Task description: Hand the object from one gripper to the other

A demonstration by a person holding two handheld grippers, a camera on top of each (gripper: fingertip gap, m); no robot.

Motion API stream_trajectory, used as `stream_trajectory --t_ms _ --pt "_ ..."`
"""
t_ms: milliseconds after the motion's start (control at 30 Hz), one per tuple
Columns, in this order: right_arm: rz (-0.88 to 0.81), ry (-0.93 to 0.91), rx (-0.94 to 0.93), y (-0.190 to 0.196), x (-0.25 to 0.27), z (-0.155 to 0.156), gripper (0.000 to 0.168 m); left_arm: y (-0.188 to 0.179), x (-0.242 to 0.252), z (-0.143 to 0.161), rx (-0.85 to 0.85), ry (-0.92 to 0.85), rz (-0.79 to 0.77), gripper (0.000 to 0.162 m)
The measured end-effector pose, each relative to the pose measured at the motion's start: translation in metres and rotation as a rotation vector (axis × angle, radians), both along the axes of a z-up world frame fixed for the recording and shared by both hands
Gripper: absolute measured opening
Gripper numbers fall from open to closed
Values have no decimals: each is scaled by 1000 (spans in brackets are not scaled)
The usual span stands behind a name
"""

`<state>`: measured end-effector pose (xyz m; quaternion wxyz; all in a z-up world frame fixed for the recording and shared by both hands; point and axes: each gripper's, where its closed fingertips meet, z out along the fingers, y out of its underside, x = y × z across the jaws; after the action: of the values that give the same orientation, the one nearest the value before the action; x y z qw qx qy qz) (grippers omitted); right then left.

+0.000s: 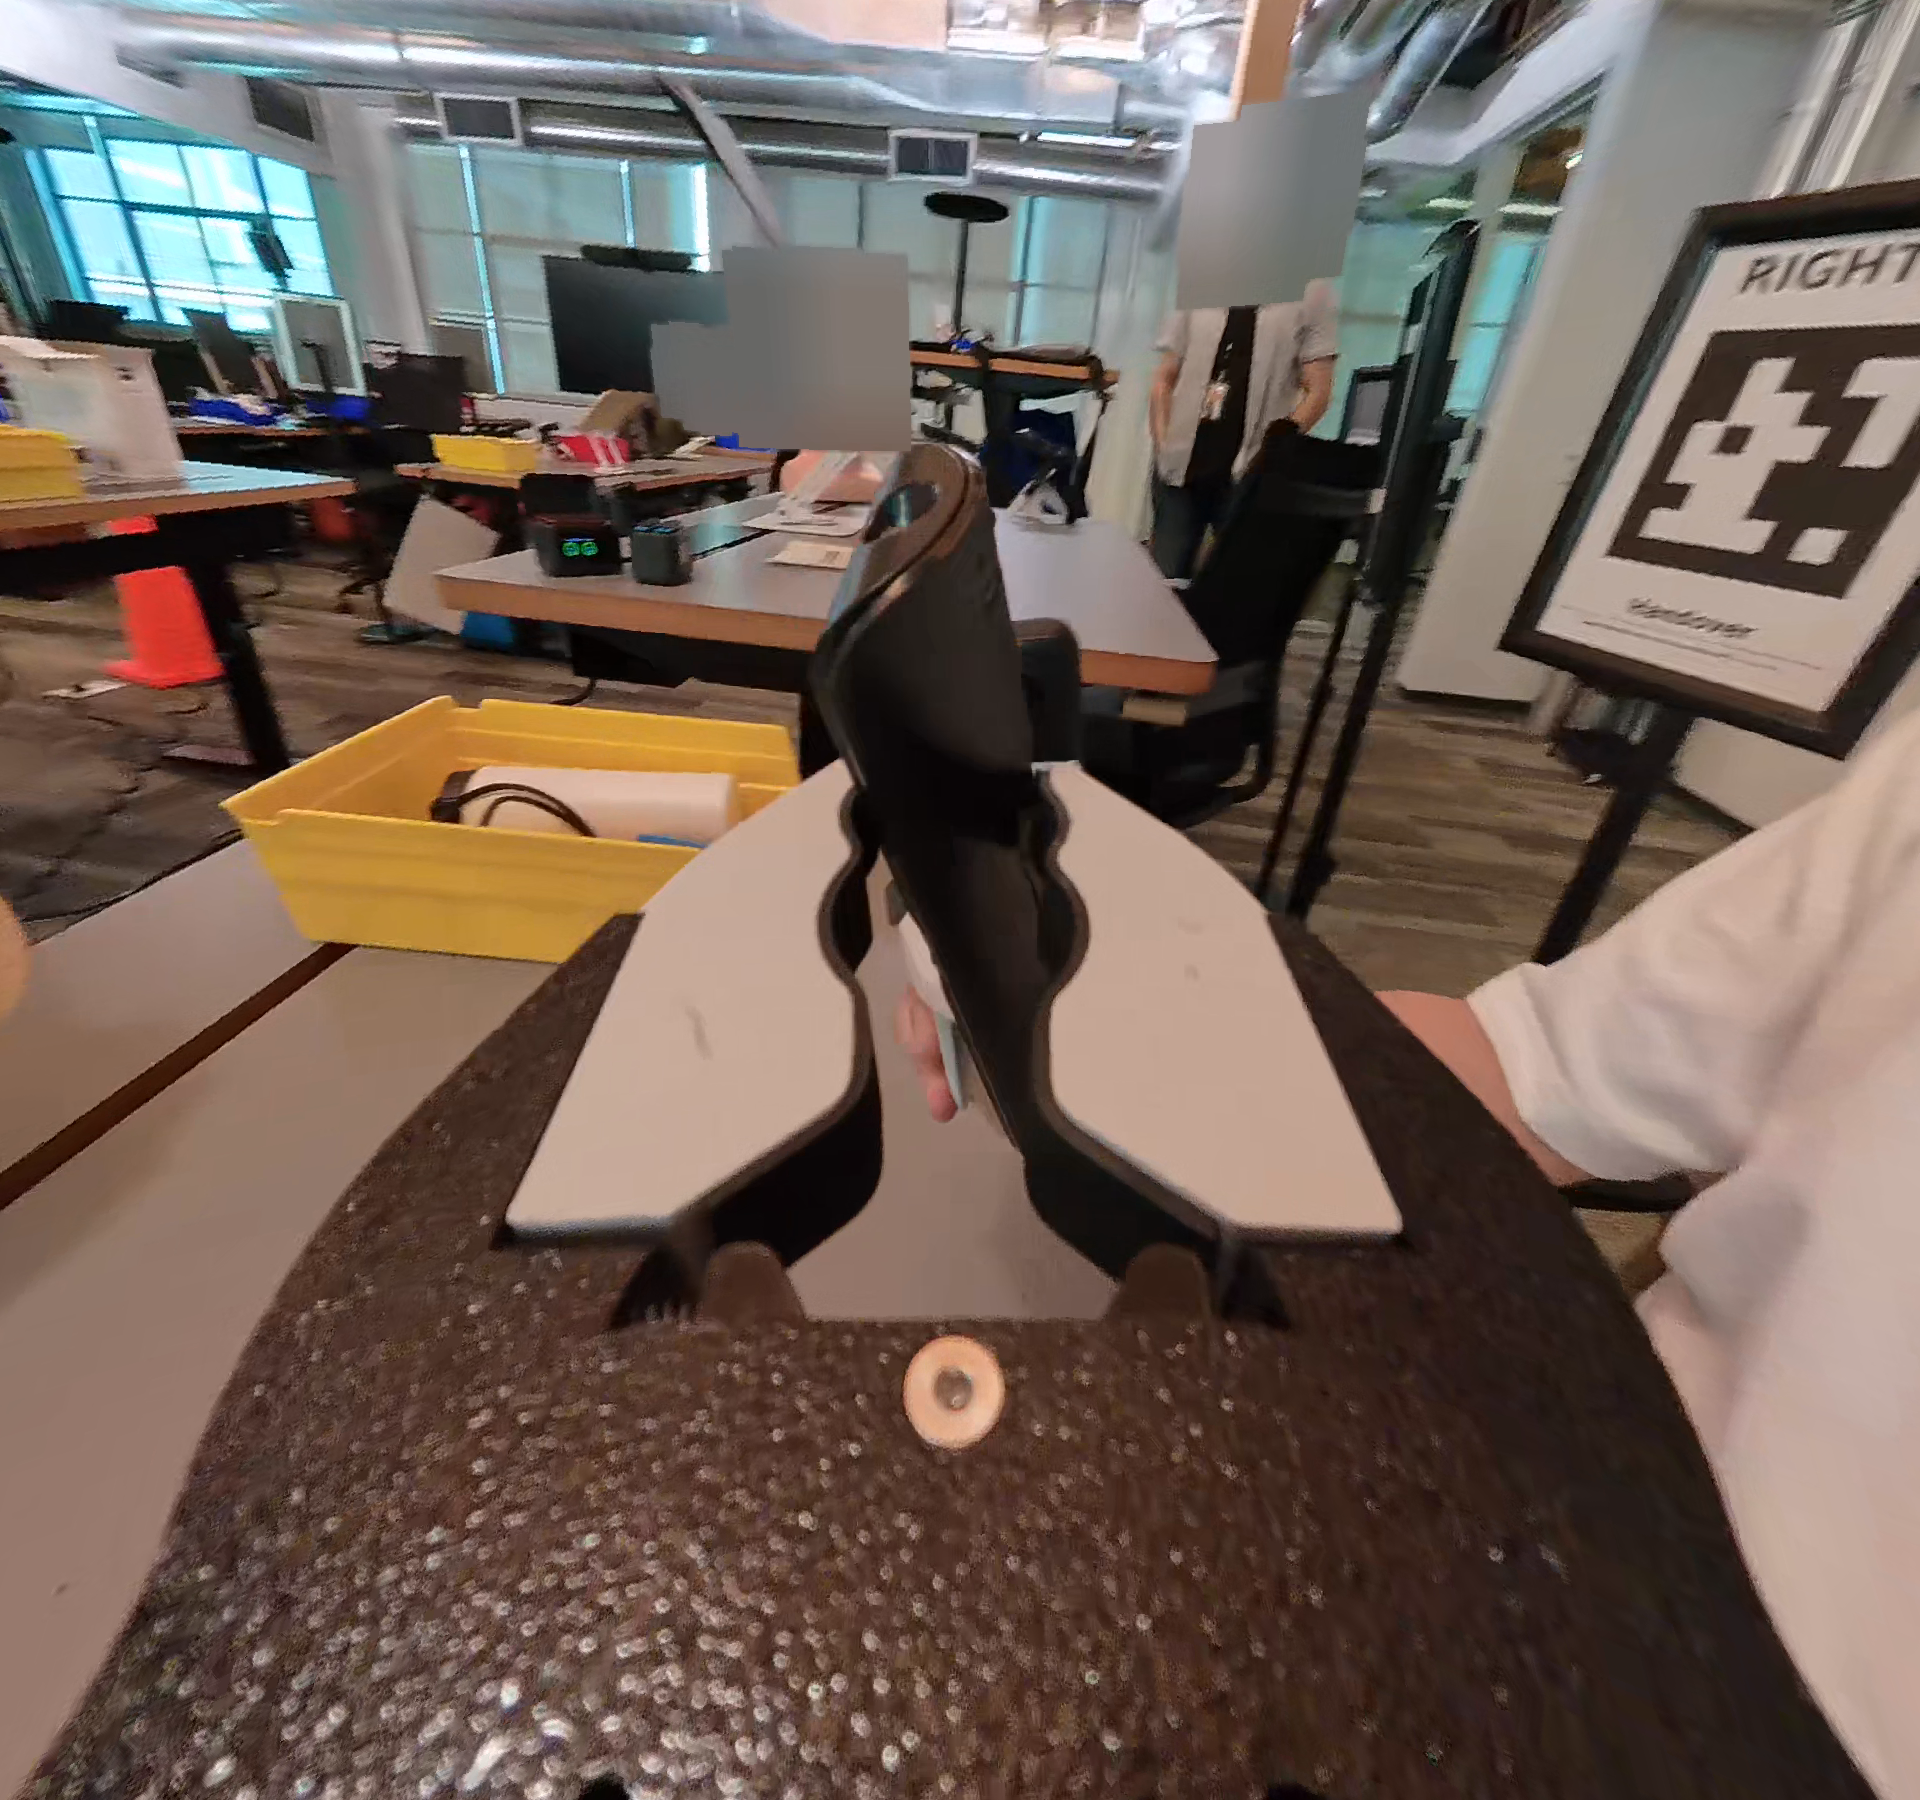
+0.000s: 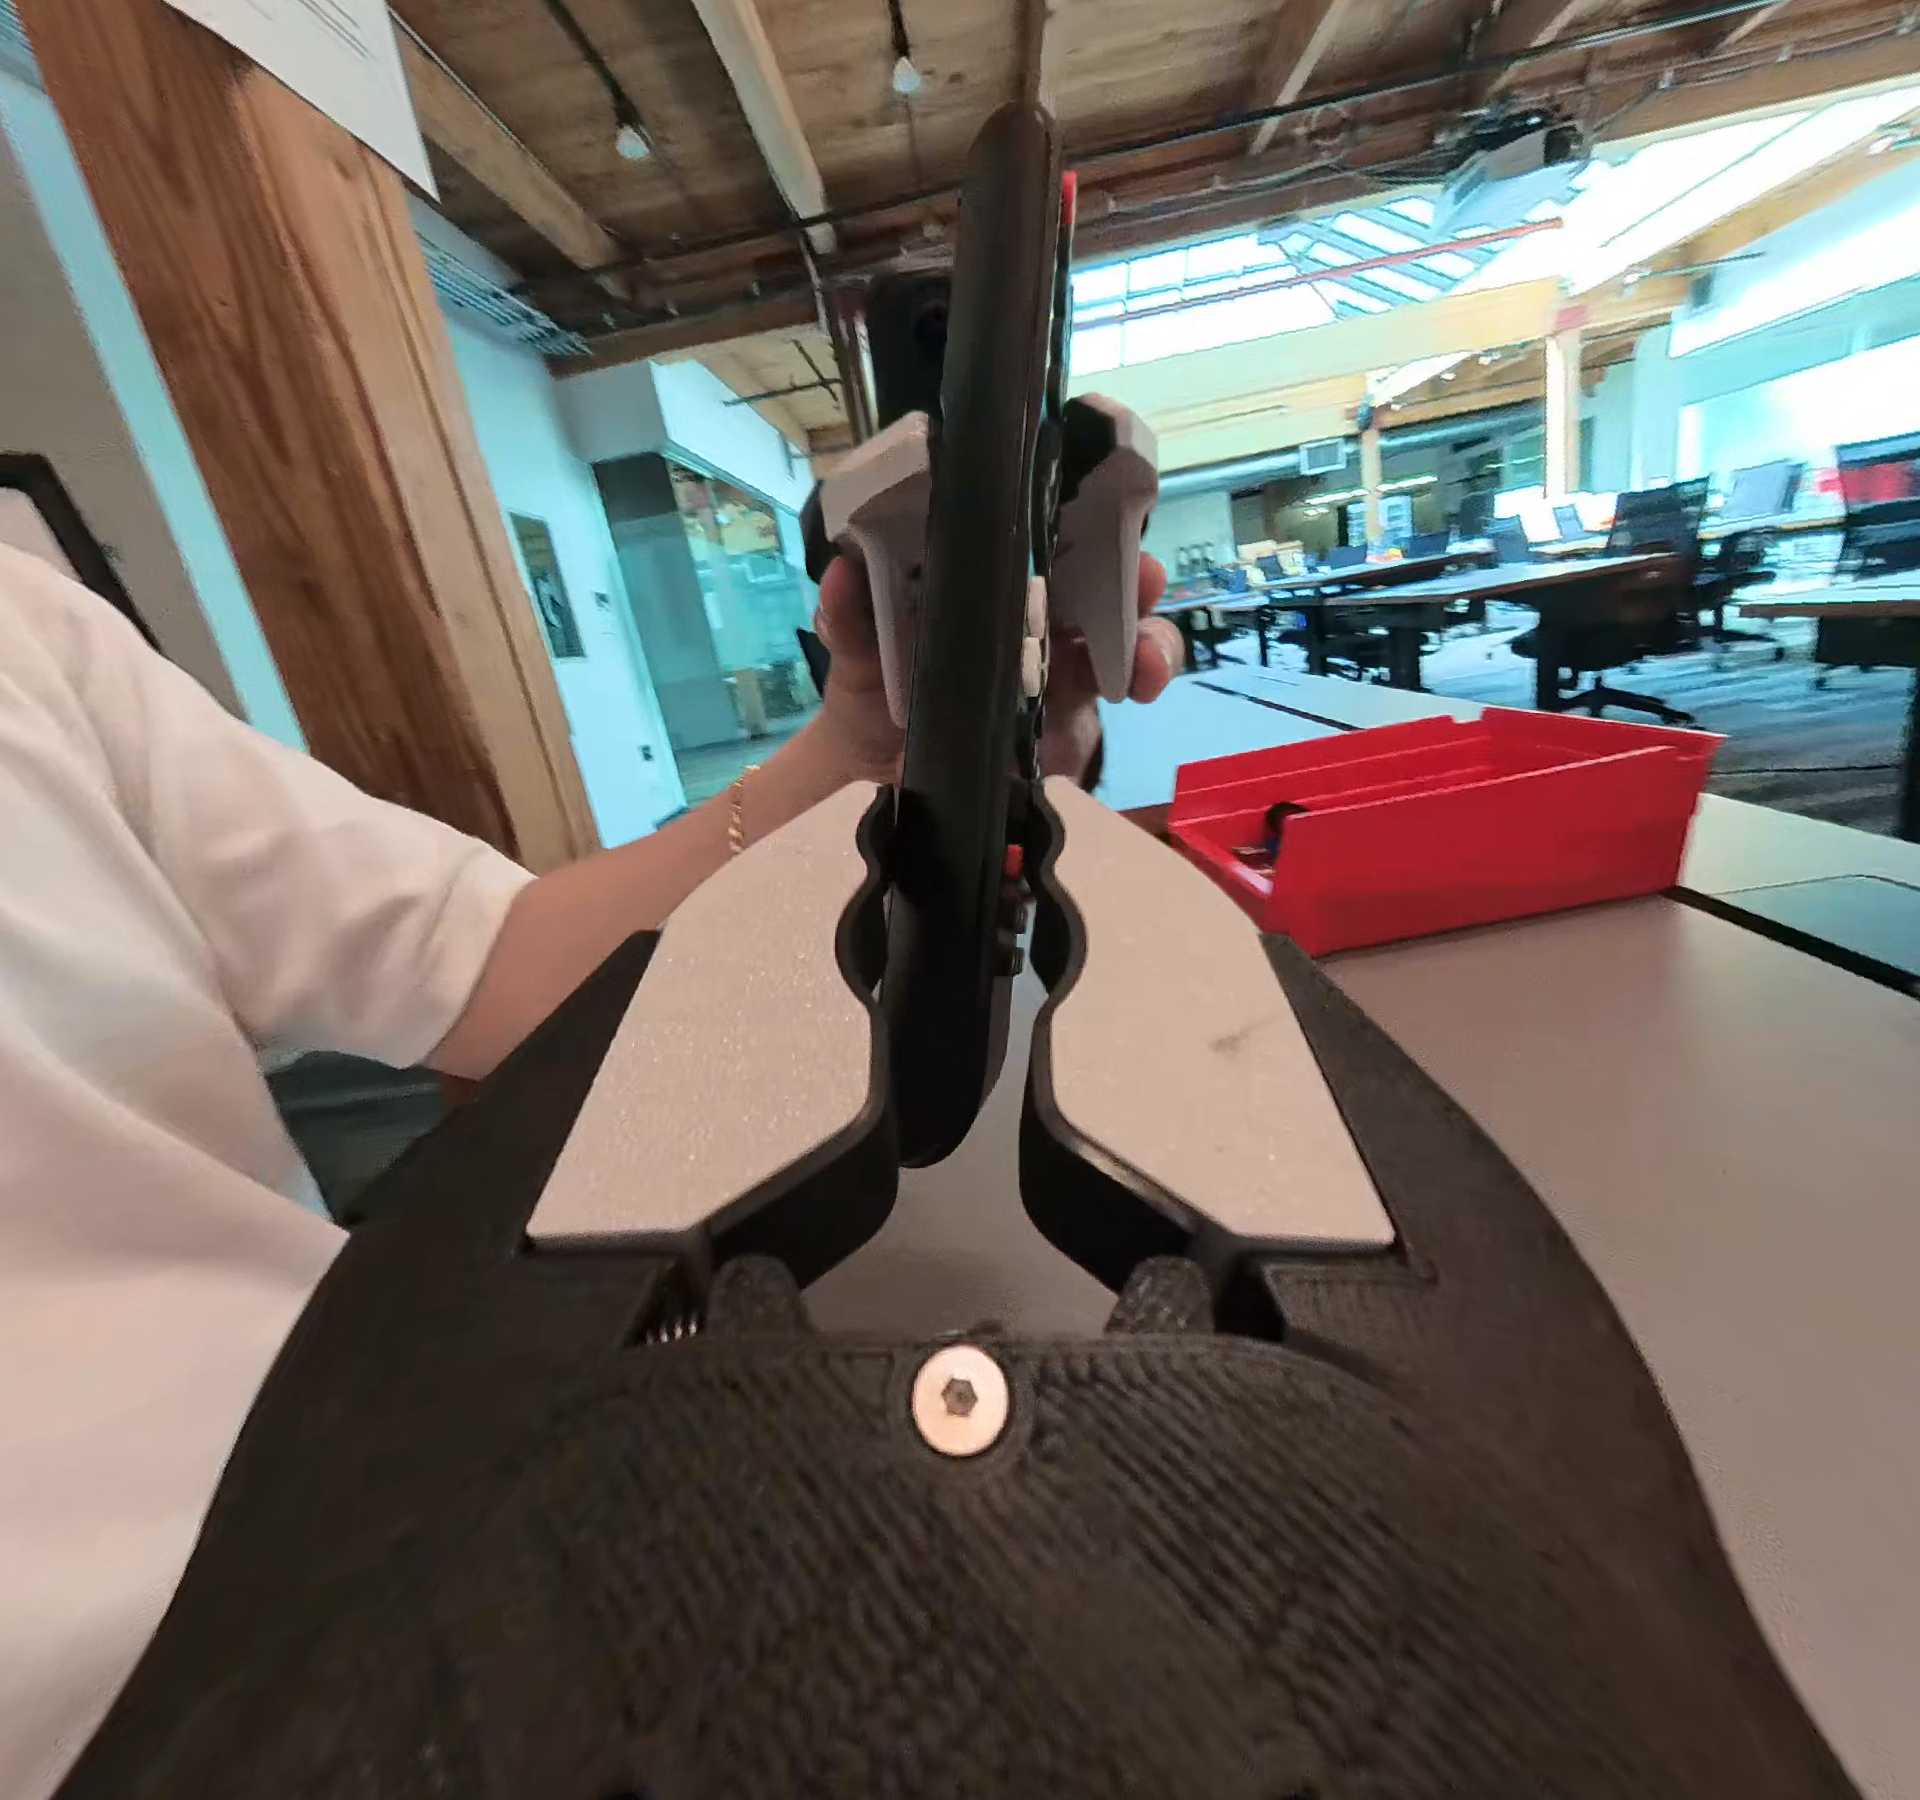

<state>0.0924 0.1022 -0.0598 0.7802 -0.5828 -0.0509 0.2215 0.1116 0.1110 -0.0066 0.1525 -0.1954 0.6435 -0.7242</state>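
Observation:
A slim black remote control with small red and white buttons on one edge stands upright in the air between both grippers. In the right wrist view my right gripper is shut on its lower part, grey pads on both sides. Farther up, the left gripper, held by a hand, clamps the same remote. In the left wrist view my left gripper is shut on the black remote, which rises past the fingertips. Its lower end runs back between the fingers.
A yellow bin holding a white object and a black cable sits on the grey table. A framed marker sign stands on the right. A red bin sits on the table. A wooden post is on the left. Desks and chairs lie beyond. Left tips to right tips: about 6 cm.

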Motion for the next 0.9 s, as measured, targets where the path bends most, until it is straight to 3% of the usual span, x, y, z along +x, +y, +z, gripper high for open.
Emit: stream_trajectory --t_ms 133,233,367,467,600,667,800,900 --pt "-6 4 -26 6 1 -8 24 3 2 -6 -16 18 3 22" --pt "-256 -125 -47 10 26 -17 33 18 19 -13 -46 82 175 23" --pt "-598 -403 -155 12 53 -26 63 49 44 -18 -137 227 496 22" --pt "-729 -517 -141 19 54 -22 63 52 48 -19 -100 215 618 22" --pt "-820 -604 -230 29 60 -38 64 37 48 -20 -86 237 607 23" --pt "-855 -587 -205 28 61 -34 50 32 48 -23 -65 232 620 23" --pt "-862 -594 -283 27 65 -40 49 25 47 -25 -43 215 626 23" --pt "-810 -520 -235 26 61 -37 49 15 43 -20 -30 183 584 24"
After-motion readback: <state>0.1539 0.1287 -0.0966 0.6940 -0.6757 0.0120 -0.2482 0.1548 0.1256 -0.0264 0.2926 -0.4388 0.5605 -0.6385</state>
